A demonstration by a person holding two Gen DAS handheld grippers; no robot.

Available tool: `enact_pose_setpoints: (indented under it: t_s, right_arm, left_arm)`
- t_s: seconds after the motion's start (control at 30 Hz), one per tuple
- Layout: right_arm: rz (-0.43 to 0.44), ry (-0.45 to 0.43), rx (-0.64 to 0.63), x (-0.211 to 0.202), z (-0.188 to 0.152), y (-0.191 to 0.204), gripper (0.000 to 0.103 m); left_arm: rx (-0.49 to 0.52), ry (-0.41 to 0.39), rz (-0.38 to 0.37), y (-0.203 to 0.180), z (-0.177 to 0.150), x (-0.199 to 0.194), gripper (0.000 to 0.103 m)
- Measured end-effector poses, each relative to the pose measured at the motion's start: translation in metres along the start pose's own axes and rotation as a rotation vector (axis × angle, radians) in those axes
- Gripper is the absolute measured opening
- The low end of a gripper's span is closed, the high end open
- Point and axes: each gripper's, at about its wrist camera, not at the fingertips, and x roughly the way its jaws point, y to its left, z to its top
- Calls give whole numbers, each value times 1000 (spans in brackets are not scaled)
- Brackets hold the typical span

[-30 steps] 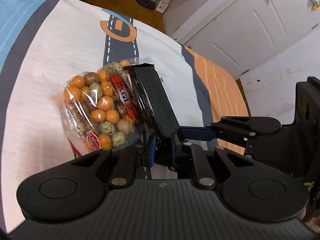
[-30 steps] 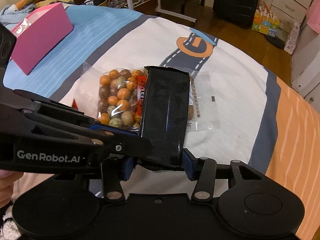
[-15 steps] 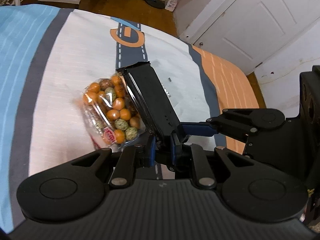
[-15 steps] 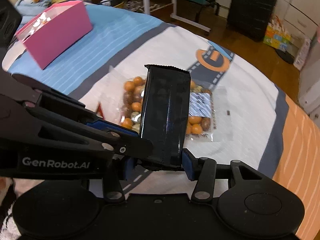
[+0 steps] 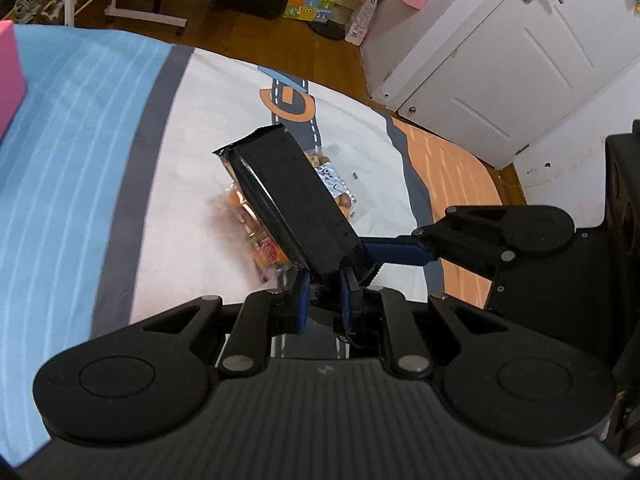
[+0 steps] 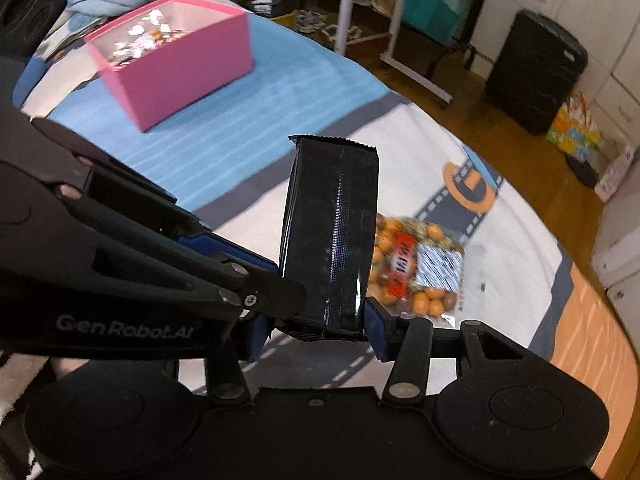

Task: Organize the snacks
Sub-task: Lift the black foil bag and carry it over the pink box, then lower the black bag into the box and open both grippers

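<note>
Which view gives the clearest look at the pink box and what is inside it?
The right wrist view. There the pink box shows whole, its top open, with a jumble of small wrappers inside. The left wrist view catches only a sliver of one pink side at the left edge, with the inside hidden.

Dim indoor light, motion blur, fisheye-warped edges

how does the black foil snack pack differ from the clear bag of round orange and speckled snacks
The black foil snack pack is opaque, hiding its contents; the clear bag of round orange and speckled snacks shows its contents. The black pack is held off the bed, gripped at its lower end by both the left gripper and right gripper; the clear bag lies flat, ungripped. Both are sealed snack packets.
</note>
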Motion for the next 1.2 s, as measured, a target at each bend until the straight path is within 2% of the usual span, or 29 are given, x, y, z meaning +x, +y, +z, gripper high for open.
enact_pose_setpoints:
  t_s: [0.27,0.57,0.77,0.97,1.2]
  right_arm:
    - [-59,-71,-131,-35,10,54,54]
    - [-62,-155,-195,-40,47,94,54]
    - [-45,-218,-244,-32,87,120,54]
    - [-22,-297,-286,-14,129,142,54]
    - [34,-291,-269,15,178,149,54]
  left_arm:
    - [82,-34,27,0,-14,-55,14]
    - [101,-106,95,31,-11,-104,14]
    - [72,-163,135,72,2,-136,14]
    - [97,-214,208,113,20,-159,14]
    - [42,-218,230,168,52,-170,14]
